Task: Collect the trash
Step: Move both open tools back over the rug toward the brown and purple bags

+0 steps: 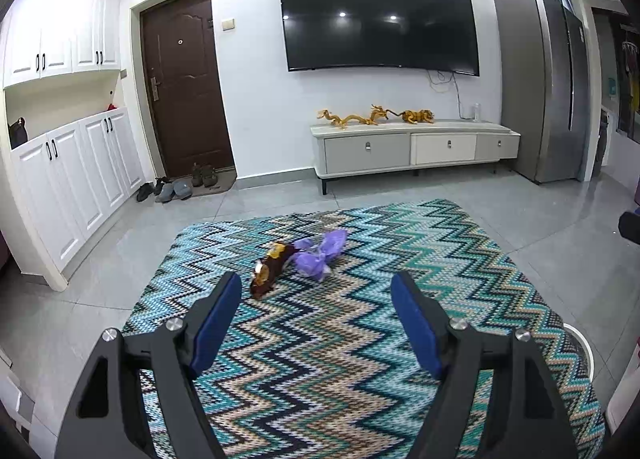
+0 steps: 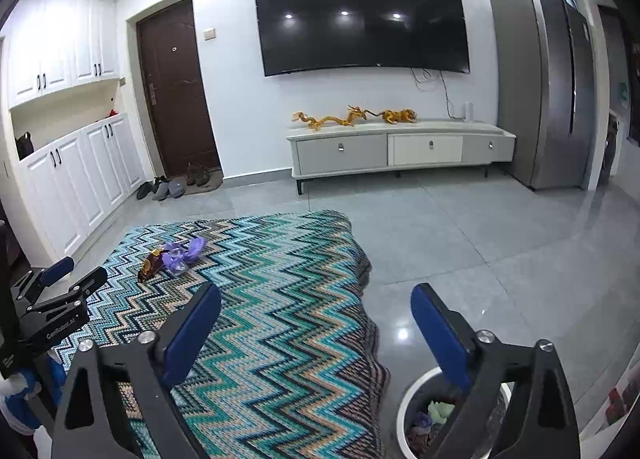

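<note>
We see two wrappers [image 1: 296, 263] touching mid-rug [image 1: 360, 339], bin [image 2: 404, 411] off rug's right edge, TV cabinet [image 1: 412, 147] behind, door [image 1: 184, 87] far left.

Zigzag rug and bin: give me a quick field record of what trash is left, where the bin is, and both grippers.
trash left: brown-and-gold foil wrapper touching crumpled purple plastic wrapper
surface: teal zigzag woven rug
bin: round white trash bin off the rug's right edge, scraps inside
left gripper: open, empty
right gripper: open, empty, above the bin
</note>
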`<state>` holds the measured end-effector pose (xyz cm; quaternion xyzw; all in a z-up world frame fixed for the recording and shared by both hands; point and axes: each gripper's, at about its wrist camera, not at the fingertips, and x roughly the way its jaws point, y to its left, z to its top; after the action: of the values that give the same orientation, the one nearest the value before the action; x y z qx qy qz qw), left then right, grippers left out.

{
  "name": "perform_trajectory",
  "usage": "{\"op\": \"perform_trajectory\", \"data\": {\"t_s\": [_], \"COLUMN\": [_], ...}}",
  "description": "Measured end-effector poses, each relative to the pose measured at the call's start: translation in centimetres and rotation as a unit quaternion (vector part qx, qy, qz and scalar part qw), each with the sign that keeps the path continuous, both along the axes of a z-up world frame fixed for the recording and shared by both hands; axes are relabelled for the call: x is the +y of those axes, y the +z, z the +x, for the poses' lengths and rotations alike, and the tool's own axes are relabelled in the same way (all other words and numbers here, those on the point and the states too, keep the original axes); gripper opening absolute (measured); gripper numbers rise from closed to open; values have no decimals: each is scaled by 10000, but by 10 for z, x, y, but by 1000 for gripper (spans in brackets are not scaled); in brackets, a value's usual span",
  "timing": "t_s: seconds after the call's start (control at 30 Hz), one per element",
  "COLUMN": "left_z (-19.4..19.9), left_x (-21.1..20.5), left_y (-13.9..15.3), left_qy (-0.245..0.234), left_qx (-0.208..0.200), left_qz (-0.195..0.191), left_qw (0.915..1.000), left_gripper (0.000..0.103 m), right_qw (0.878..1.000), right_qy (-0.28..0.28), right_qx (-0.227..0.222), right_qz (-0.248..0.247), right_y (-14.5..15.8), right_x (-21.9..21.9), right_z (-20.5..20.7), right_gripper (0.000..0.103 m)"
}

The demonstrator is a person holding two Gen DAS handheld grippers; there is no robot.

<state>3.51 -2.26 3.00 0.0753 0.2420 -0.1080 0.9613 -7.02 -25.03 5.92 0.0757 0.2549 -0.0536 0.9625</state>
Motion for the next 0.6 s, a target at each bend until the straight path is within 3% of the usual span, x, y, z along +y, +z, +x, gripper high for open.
{"op": "perform_trajectory", "data": {"t_s": [0.6], "left_z": [50], "left_x": [44], "left_y": [-41], "left_qy": [339], "left_qx": [545], "left_qz": [76], "left_qw": [9979], "left_gripper": [76], "right_qw": [9978], "right_qy": [522], "right_qx": [378], "right_qz": [-152], "right_y": [-36], "right_x": [54], "right_z": [75], "right_gripper": [100]}}
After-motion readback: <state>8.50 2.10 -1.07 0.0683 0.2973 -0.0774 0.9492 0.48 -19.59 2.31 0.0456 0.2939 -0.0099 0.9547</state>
